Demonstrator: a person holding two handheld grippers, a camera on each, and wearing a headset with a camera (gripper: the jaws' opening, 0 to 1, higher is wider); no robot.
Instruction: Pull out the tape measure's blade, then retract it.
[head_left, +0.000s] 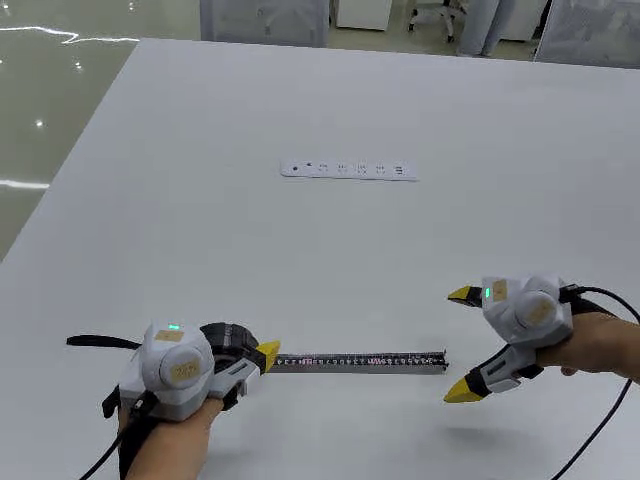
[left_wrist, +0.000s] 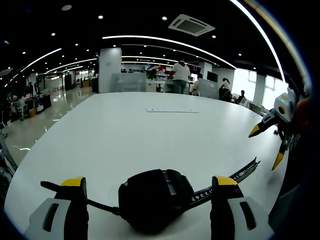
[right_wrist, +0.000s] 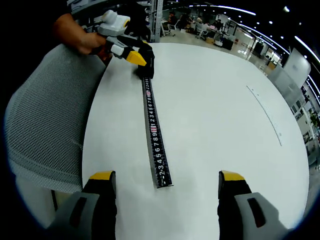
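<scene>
The black tape measure case (head_left: 228, 342) lies on the white table (head_left: 330, 260) between the jaws of my left gripper (head_left: 245, 355), which stands open around it with a gap on each side (left_wrist: 150, 182). The blade (head_left: 360, 361) stretches flat along the table to the right. Its end hook (right_wrist: 162, 184) lies just ahead of my right gripper (right_wrist: 165, 176), whose jaws are wide open and hold nothing. In the head view the right gripper (head_left: 462, 343) sits just right of the blade's end.
A white power strip (head_left: 348, 169) lies further back at the table's middle. The case's black strap (head_left: 100, 342) trails left. A grey mesh surface (right_wrist: 45, 115) borders the table's near edge. People stand far behind the table (left_wrist: 180, 75).
</scene>
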